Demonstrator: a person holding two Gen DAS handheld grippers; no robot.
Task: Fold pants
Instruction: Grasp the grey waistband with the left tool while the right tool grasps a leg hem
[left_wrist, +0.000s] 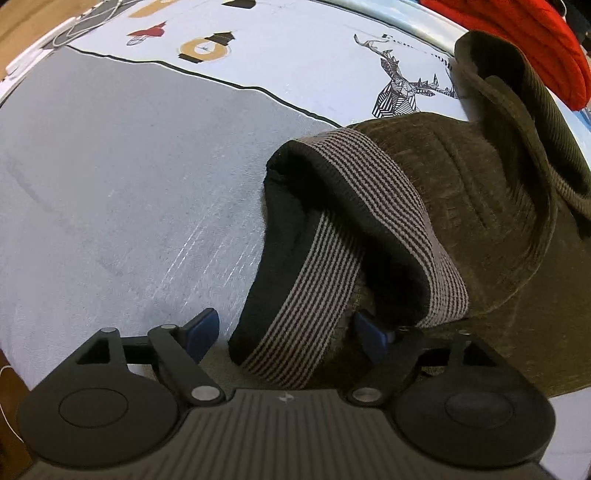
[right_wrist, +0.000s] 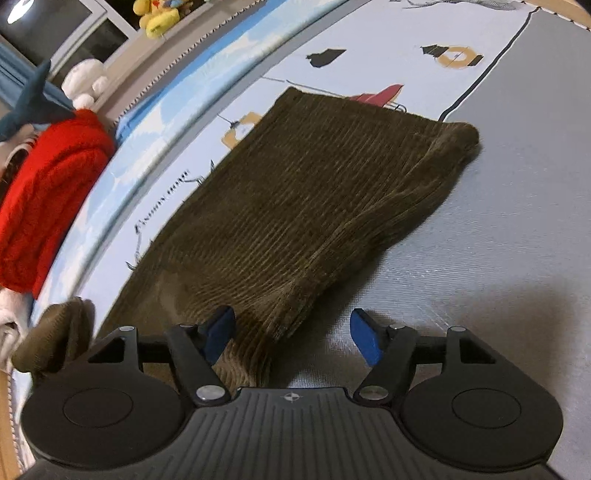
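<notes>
The olive-brown corduroy pants (right_wrist: 314, 192) lie spread on a pale blue and grey printed bedspread (left_wrist: 110, 192), which carries drawings of lanterns and a geometric stag.

In the left wrist view, the left gripper (left_wrist: 286, 332) sits low over the bedspread at the waist end of the garment. Its blue-tipped fingers (left_wrist: 205, 328) stand wide apart, and the grey-and-black striped elastic waistband (left_wrist: 325, 280) runs down between them; the right-hand tip is partly hidden under the cloth. Neither tip visibly presses on the fabric.

In the right wrist view, the right gripper (right_wrist: 293, 338) is also held low and looks along the length of a trouser leg. Its fingers (right_wrist: 364, 336) are spread wide: one lies over the corduroy edge, the other over bare grey bedspread, and they pinch nothing.

A red knitted garment (right_wrist: 48, 192) lies bunched at the edge of the bed, well apart from both grippers
</notes>
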